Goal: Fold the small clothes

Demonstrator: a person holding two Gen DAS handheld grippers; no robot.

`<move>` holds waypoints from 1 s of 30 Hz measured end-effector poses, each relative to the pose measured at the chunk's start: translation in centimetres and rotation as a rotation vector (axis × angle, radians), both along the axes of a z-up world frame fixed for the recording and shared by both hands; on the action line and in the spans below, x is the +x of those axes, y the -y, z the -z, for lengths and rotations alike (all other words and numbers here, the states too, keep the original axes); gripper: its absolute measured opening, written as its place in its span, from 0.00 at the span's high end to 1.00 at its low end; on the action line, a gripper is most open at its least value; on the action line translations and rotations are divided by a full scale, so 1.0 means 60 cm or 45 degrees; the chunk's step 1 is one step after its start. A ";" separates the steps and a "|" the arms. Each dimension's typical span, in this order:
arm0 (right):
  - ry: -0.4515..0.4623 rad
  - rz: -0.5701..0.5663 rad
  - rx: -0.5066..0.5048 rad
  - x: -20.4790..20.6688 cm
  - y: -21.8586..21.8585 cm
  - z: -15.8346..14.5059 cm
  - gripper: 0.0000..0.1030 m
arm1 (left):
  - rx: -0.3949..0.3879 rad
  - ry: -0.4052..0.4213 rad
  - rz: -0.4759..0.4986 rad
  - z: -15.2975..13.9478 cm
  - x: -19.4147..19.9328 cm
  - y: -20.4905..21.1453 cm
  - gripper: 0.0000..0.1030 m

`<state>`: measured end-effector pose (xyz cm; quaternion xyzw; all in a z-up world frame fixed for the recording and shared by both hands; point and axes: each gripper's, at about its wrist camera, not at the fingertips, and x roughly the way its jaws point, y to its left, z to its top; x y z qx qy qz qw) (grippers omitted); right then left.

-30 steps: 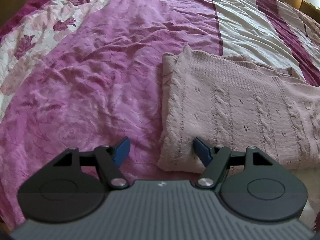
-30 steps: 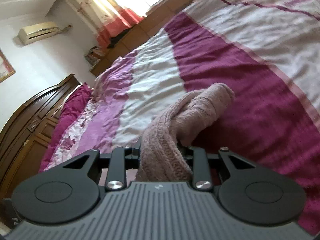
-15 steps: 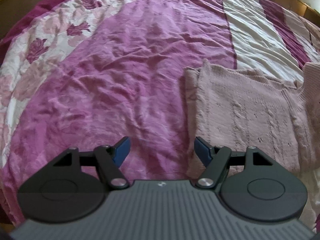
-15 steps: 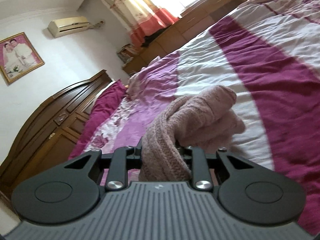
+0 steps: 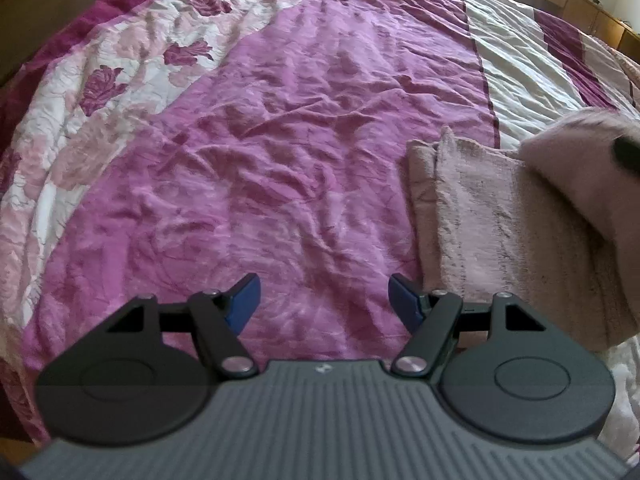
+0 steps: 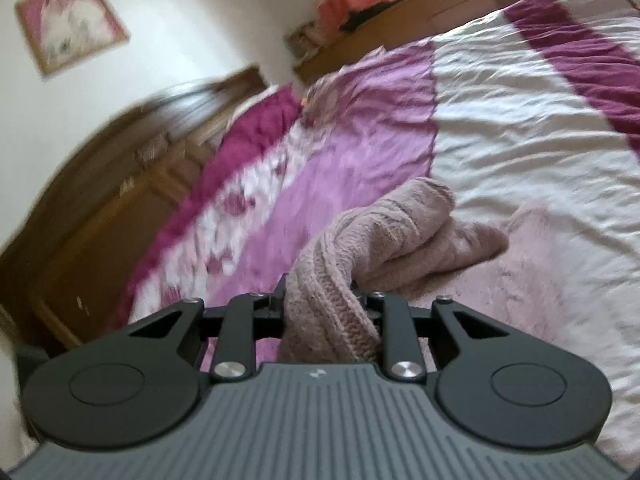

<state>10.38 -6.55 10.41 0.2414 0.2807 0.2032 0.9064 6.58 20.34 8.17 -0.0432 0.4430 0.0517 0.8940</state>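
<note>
one knit sweater [image 6: 332, 304] fold sits clamped inside right hand-held gripper [image 6: 326, 308].

Black left tool [image 5: 323, 304], blue pads [image 5: 243, 305], silver screws.

Both wrist views low over bedspread [image 5: 304, 168], sharing sweater [image 6: 400, 232]

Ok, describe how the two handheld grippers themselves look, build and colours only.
Both match: a ribbed grey body with a tiny pale logo, two round black discs at the sides, and black linkage bars with silver pivot screws. The left gripper shows blue finger pads. The right gripper has its pads hidden. No cables or sleeves show.
</note>
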 end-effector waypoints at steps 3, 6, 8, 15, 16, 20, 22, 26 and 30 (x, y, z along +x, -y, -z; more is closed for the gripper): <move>-0.026 -0.055 -0.097 0.004 -0.054 0.030 0.73 | 0.000 0.004 -0.005 0.002 0.000 -0.008 0.30; -0.062 -0.116 -0.221 0.005 -0.097 0.066 0.72 | -0.021 0.006 -0.014 0.005 0.004 -0.012 0.30; -0.096 -0.141 -0.303 0.004 -0.119 0.088 0.69 | -0.046 0.010 -0.024 0.006 0.009 -0.011 0.30; -0.111 -0.181 -0.216 -0.018 -0.109 0.088 0.42 | -0.143 0.064 0.027 -0.008 0.031 0.018 0.30; -0.111 -0.190 -0.203 -0.023 -0.103 0.082 0.41 | -0.161 0.077 0.040 -0.012 0.034 0.024 0.30; -0.097 -0.176 -0.176 -0.046 -0.075 0.053 0.40 | -0.227 0.124 0.089 -0.023 0.047 0.050 0.30; -0.088 -0.146 -0.161 -0.058 -0.051 0.037 0.40 | -0.258 0.139 0.117 -0.023 0.056 0.064 0.30; -0.065 -0.058 -0.177 -0.075 -0.003 0.013 0.37 | -0.351 0.127 0.151 -0.013 0.077 0.085 0.30; -0.024 0.066 -0.283 -0.087 0.039 0.007 0.36 | -0.411 0.106 0.158 0.005 0.097 0.099 0.32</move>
